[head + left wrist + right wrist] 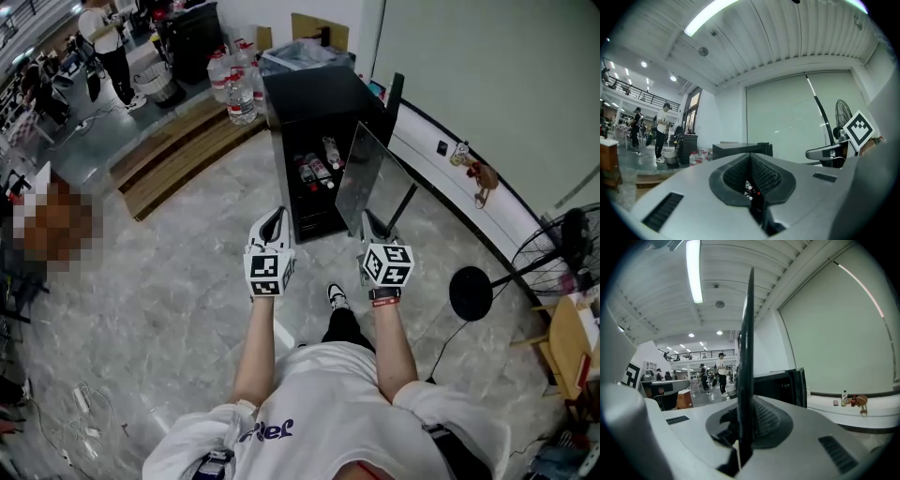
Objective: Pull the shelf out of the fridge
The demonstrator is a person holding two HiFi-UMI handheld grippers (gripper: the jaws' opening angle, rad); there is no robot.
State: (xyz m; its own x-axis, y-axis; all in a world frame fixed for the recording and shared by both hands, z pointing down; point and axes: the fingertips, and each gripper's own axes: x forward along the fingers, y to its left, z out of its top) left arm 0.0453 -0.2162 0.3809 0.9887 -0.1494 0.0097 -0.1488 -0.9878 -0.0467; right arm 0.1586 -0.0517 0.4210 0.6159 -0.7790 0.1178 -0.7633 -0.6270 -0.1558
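The glass shelf is already clear of the fridge and stands on edge in the air just before it. The right gripper's fingers pinch its lower edge. The left gripper's fingers are pressed together and empty. The pull looks done.

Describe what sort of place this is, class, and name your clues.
Probably a large workshop or lab hall, not a home kitchen: a small black fridge stands alone on a tiled floor, and people stand below a railed mezzanine.
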